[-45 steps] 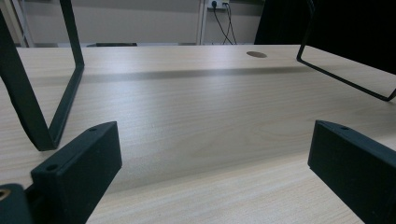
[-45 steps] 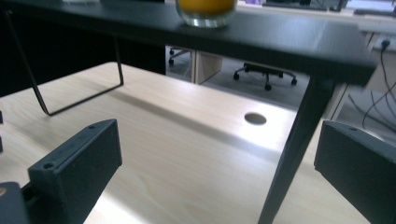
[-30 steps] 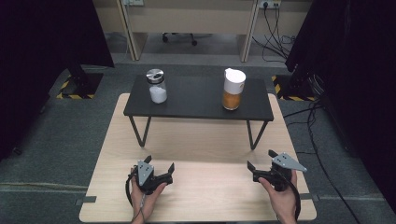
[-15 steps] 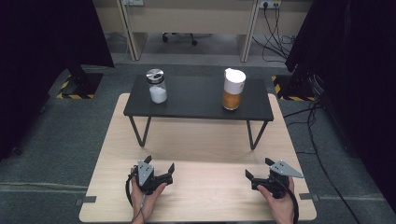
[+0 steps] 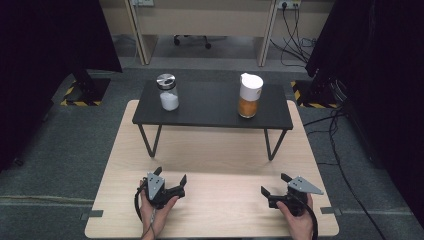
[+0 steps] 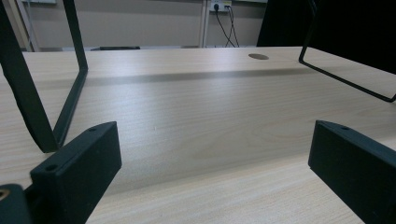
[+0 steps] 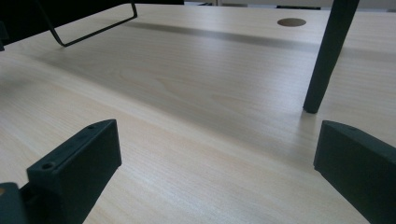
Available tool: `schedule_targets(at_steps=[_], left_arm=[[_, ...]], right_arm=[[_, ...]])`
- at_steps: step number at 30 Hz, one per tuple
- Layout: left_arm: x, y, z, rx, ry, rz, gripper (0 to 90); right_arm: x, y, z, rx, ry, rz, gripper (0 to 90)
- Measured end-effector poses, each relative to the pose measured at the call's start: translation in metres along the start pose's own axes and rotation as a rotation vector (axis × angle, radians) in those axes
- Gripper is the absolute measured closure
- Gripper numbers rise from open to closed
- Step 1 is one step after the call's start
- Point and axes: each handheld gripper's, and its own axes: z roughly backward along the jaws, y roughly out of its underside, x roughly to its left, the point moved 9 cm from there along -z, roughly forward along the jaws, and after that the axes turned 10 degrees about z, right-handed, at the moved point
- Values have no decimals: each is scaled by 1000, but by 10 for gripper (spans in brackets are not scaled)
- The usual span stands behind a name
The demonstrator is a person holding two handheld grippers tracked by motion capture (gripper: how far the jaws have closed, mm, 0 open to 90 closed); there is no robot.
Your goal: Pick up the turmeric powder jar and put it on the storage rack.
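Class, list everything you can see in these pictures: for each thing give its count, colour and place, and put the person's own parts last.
Table: one, pale wood, under everything.
Shelf: one, black, on thin legs, across the table's far half.
Jar: one, clear with a silver lid and white contents, on the shelf's left part.
Bottle: one, white-capped with orange contents, on the shelf's right part.
Hole: one, round, in the table top beneath the shelf.
Chair: one, dark base, on the floor beyond the table.
Left gripper: one, black, open, near edge, left side.
Right gripper: one, black, open, near edge, right side.
Hands: two, holding the grippers.
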Motion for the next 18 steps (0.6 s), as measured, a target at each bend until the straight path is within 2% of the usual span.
schedule_targets(at_steps=[5, 18], left_arm=[[0, 0, 0, 2, 0, 2, 17], [0, 0, -1, 3, -2, 7, 17]], right_arm=[[0, 5, -4, 13, -2, 10, 14], [4, 3, -5, 27, 6, 33, 16]])
